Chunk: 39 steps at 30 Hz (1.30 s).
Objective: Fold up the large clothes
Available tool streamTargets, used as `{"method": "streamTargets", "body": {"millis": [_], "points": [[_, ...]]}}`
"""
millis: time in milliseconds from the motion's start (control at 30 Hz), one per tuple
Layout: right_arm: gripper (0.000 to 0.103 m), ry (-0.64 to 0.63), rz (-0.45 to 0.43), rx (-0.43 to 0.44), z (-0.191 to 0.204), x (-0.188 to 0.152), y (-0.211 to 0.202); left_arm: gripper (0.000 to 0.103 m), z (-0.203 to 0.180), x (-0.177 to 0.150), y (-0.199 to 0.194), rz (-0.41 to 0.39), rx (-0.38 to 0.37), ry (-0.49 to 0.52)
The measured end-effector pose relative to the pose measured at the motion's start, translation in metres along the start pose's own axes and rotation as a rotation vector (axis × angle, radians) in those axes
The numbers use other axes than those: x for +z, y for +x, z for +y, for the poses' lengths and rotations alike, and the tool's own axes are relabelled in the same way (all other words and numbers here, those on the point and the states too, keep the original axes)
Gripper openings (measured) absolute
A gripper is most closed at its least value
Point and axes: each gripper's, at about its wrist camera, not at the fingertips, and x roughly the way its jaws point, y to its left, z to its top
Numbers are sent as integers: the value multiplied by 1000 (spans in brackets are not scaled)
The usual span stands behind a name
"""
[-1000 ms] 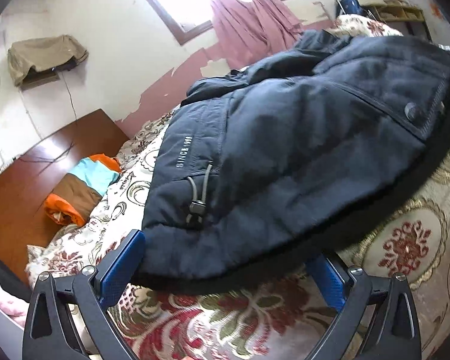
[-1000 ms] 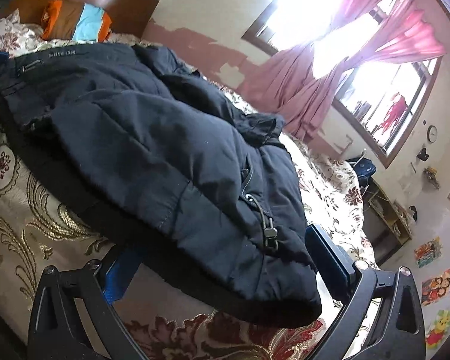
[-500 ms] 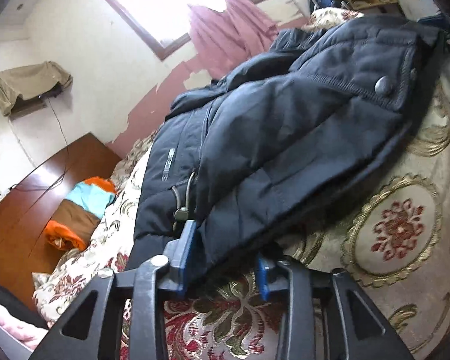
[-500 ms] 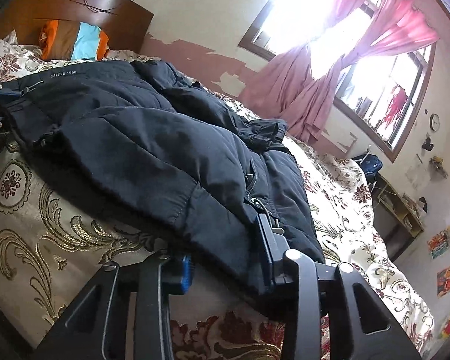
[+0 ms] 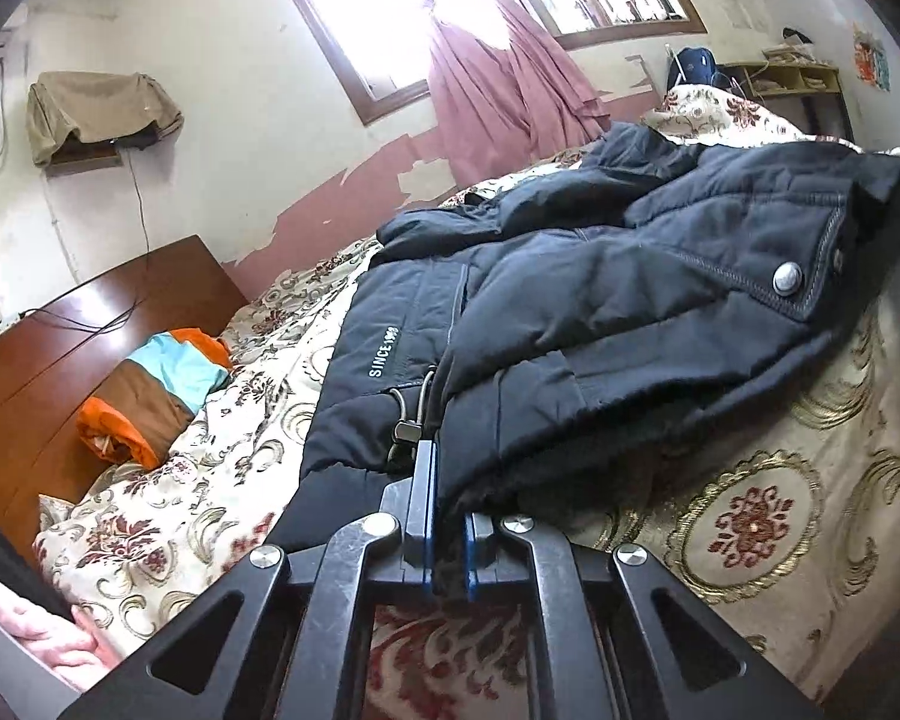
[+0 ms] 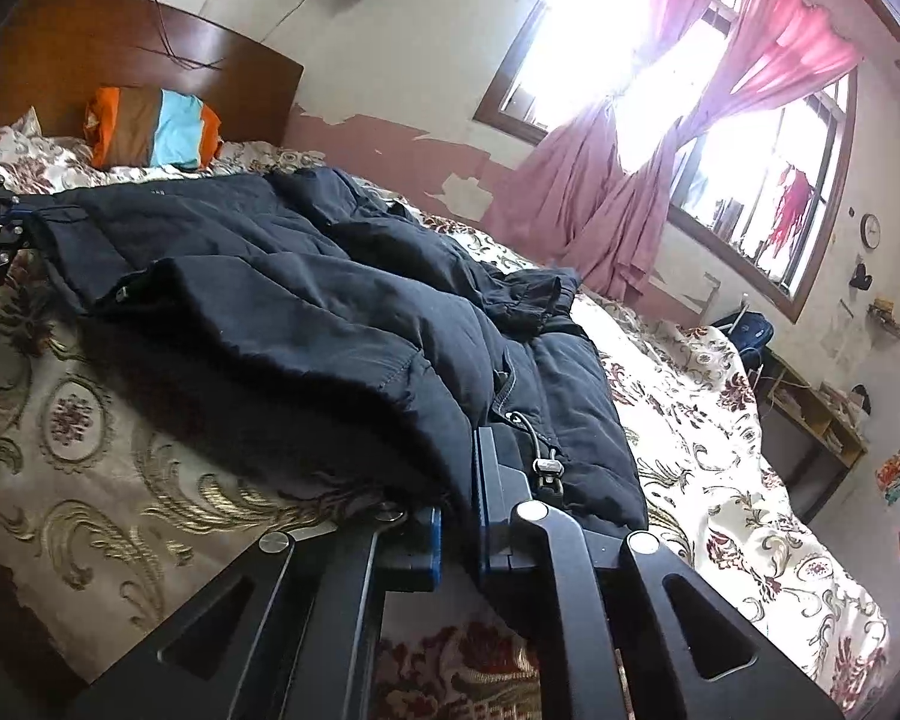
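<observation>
Your left gripper (image 5: 448,540) is clamped on the near hem of the dark blue padded jacket (image 5: 600,312), w/ pads pressed onto the fabric; your right gripper (image 6: 456,531) is closing on the hem's other corner, cloth btwn its pads. The jacket lies spread across the floral bedspread (image 5: 750,528). Beyond it sit a striped pillow (image 6: 150,129) at the wooden headboard (image 6: 120,54) & pink curtains (image 6: 618,192).

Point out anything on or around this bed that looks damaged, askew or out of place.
The pink paint on the lower wall behind the bed is flaking off in ragged patches. The dark jacket lies rumpled on the floral bedspread, not flat, one sleeve bunched near the curtain. Nothing looks spilled.
</observation>
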Motion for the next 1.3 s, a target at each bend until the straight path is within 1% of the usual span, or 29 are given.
{"method": "streamTargets", "body": {"millis": [133,400,500,633,700,767,900,1000,1133,1233,1267,1300], "points": [[6,7,-16,19,-3,1,-32,7,14,3,-29,-6,-20,-29],[6,-11,-64,65,-19,4,-111,6,42,6,-96,-19,-83,-70],[6,-13,-82,80,-28,12,-134,6,52,15,-112,-36,-102,-95],[6,28,-127,96,-45,33,-149,6,71,44,-125,-83,-131,-143],[6,58,-153,108,-58,47,-145,6,79,60,-121,-106,-142,-154],[6,74,-173,112,-70,63,-136,6,89,81,-110,-125,-147,-161],[6,41,-210,71,-85,100,-99,6,103,123,-76,-163,-135,-166],[6,22,-210,36,-93,127,-63,6,110,154,-44,-179,-115,-163],[6,20,-215,-4,-104,159,-10,6,108,194,-2,-192,-78,-152],[6,-61,-245,-78,-103,177,29,6,101,228,39,-195,-25,-125],[6,-78,-234,-97,-105,184,49,6,98,238,52,-194,-14,-118],[6,-72,-223,-98,-106,191,62,6,95,247,67,-187,-7,-118]]}}
